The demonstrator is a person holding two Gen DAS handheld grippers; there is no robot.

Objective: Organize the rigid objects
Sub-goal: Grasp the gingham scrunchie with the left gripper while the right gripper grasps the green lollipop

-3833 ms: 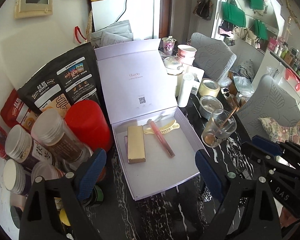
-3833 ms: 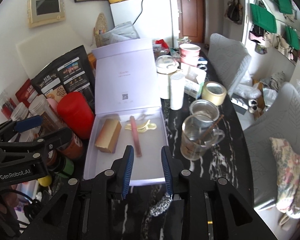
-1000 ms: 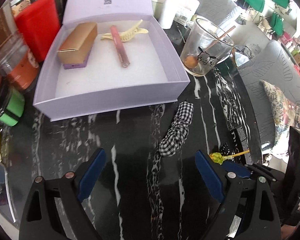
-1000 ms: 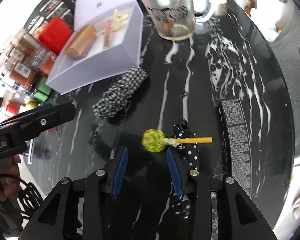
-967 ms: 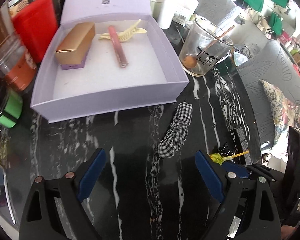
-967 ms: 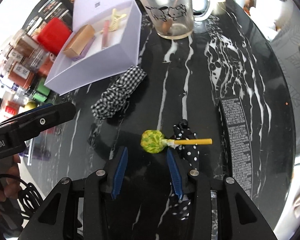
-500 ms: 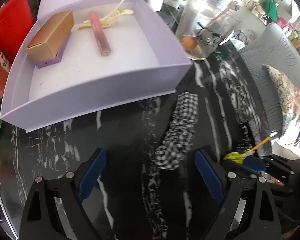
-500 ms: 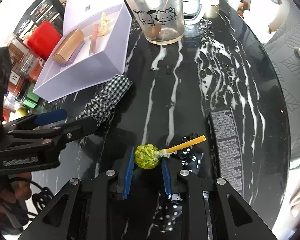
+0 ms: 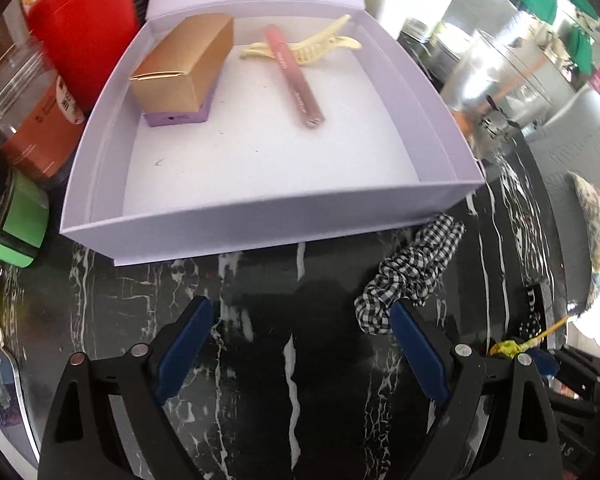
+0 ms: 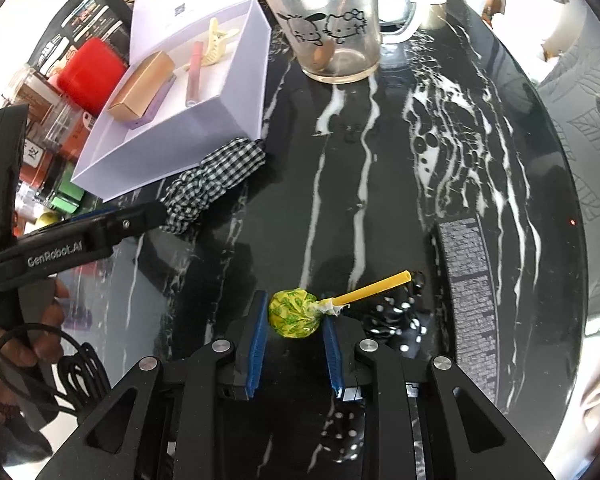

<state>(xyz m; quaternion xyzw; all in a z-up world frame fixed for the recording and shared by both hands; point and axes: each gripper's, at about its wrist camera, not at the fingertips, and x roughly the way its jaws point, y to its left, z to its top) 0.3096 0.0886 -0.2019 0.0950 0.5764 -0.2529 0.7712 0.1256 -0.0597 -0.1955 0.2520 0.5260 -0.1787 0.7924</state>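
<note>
Right gripper (image 10: pixel 294 334): we see its blue pads clamped on the green-yellow wrapped lollipop (image 10: pixel 294 313), above the black marble tabletop (image 10: pixel 400 160). Left gripper (image 9: pixel 300 354) gapes wide, empty, beside the black-and-white checked fabric scrunchie (image 9: pixel 412 276).

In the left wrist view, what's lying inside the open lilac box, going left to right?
Gold carton resting on a purple block → pink tube → cream hair clip, whose tail passes under the tube's far end.
</note>
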